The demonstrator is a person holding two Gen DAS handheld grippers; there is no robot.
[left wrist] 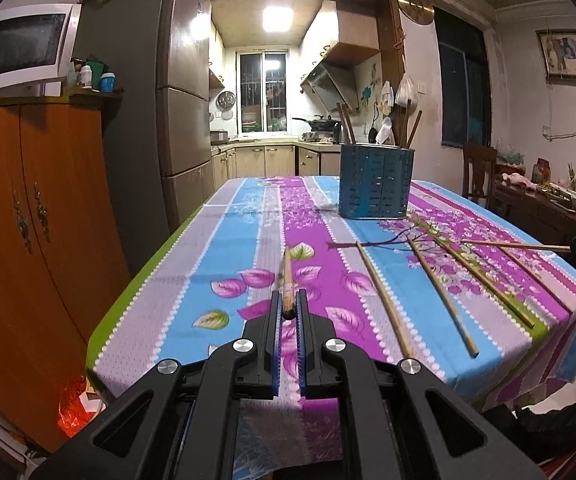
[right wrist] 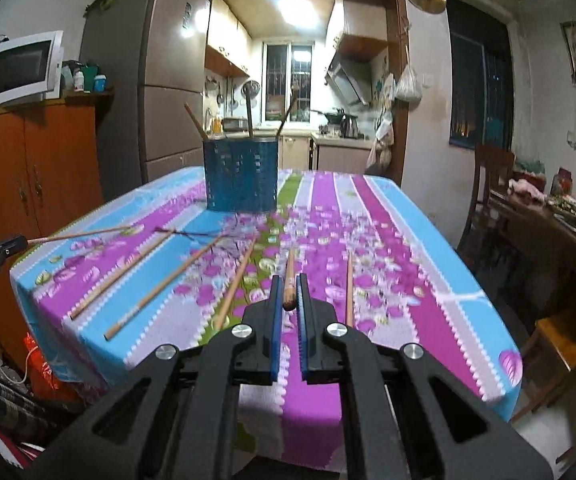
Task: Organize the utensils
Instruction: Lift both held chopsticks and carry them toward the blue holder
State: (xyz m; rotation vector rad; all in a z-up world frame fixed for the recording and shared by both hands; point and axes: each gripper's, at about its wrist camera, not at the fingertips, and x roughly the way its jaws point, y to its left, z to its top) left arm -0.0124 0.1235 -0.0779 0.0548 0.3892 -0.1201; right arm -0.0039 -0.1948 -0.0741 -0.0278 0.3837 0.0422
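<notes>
A chopstick (left wrist: 287,280) is pinched lengthwise in the left gripper (left wrist: 288,308), another chopstick (right wrist: 289,284) likewise in the right gripper (right wrist: 289,300), above the table (left wrist: 228,248)

Dim dining room – lit kitchen behind.
Orange cabinet (left wrist: 36,216) held a microwave (left wrist: 20,50), tall fridge (left wrist: 144,92) beside it – barred window (left wrist: 264,92), ceiling light (left wrist: 277,19) on.

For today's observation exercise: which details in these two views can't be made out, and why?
- Left wrist view: the chopstick in the left tongs is motion-blurred.
- Both views: the blue holder hides its sticks' lower ends.
- Right wrist view: the right tongs cover the rightmost loose chopstick's near end.
</notes>
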